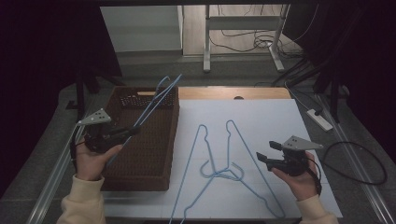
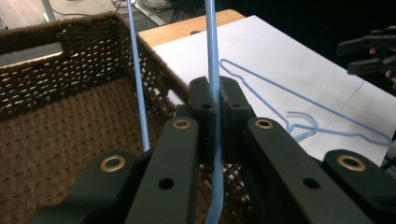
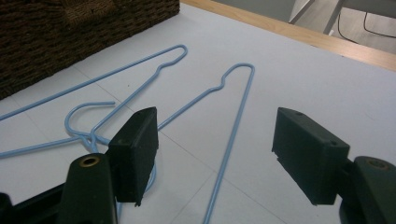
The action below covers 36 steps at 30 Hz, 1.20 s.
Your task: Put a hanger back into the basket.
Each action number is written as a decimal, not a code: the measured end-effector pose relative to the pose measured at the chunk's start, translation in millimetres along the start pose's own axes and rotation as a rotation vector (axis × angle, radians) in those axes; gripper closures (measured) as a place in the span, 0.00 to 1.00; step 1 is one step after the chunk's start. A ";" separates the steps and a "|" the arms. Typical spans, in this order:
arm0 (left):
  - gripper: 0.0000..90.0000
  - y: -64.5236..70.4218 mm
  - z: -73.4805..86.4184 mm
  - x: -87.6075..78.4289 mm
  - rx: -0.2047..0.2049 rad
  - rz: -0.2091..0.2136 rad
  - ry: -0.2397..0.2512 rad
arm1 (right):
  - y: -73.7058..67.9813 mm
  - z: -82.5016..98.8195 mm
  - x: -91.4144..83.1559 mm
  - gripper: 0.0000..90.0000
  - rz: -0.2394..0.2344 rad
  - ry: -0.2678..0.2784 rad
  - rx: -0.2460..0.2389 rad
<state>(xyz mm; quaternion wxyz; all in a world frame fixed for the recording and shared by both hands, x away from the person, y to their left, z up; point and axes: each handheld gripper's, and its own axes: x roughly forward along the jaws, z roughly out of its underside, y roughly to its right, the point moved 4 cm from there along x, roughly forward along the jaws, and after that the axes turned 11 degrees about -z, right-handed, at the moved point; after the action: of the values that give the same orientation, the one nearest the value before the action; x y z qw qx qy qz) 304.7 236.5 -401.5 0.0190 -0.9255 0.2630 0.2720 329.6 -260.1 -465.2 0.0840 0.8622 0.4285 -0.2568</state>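
Holding my left claw clamped on the wire of a blue hanger, I've got that hanger slanting over the brown wicker basket, so the job is to lower it well inside the walls before letting go, keeping the far end from catching the rim. My right claw gapes with nothing between its pads, poised above two more blue hangers lying crossed on the white bench; I'd take the upper one on a straight run.
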 end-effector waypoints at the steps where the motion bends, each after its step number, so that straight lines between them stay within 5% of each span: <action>1: 0.95 -2.9 1.9 -0.6 0.000 0.002 -0.002 | 0.3 0.2 0.1 0.35 0.000 -0.001 0.002; 16: 0.95 -22.5 19.4 0.7 -0.008 0.016 -0.071 | 2.6 3.5 2.1 0.35 0.010 -0.016 0.014; 36: 0.95 -38.6 33.1 24.8 -0.054 -0.013 -0.194 | 2.2 4.8 5.3 0.35 0.007 -0.029 0.016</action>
<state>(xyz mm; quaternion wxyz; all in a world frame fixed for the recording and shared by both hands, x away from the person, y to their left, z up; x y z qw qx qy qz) 325.2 263.8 -446.6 0.0210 -0.8967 0.2463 0.3672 332.2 -259.6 -472.2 0.0840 0.8605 0.4223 -0.2723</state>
